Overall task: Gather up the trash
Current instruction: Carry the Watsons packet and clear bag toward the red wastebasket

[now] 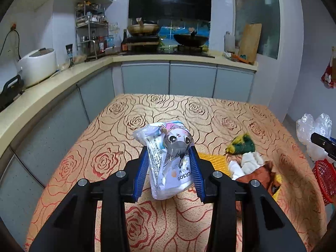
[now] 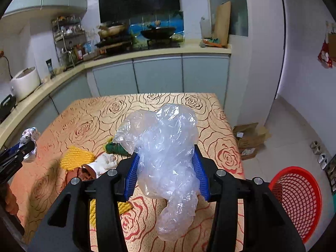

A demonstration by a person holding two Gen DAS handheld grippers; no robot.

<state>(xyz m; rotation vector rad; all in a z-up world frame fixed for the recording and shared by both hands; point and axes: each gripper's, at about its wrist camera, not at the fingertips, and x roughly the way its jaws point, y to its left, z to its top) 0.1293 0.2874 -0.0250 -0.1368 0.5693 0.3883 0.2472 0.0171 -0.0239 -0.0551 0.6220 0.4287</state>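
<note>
Between the blue pads of the left gripper sits a printed wipes packet, pinched on both sides and held clear above the rose-patterned tablecloth. The right gripper has its jaws pressed into a crumpled clear plastic bag, which bulges up past the pads and trails a loose tail below them, also off the table.

So both hands are loaded, and I'd judge this as the carry step: two pieces of trash lifted, neither yet dropped. The red mesh basket stands off the table's right edge, near the right gripper and low beside it, and looks like the place for the trash.

Left on the cloth, between the two grippers, lie a yellow foam net, a green and yellow scrap, some white tissue and a brown crumpled piece, close together, some touching.

Next, I think, the right hand swings over the basket rim and lets go; the bag is light and springy, so it may cling to a pad. The left hand has farther to travel across the pile.
</note>
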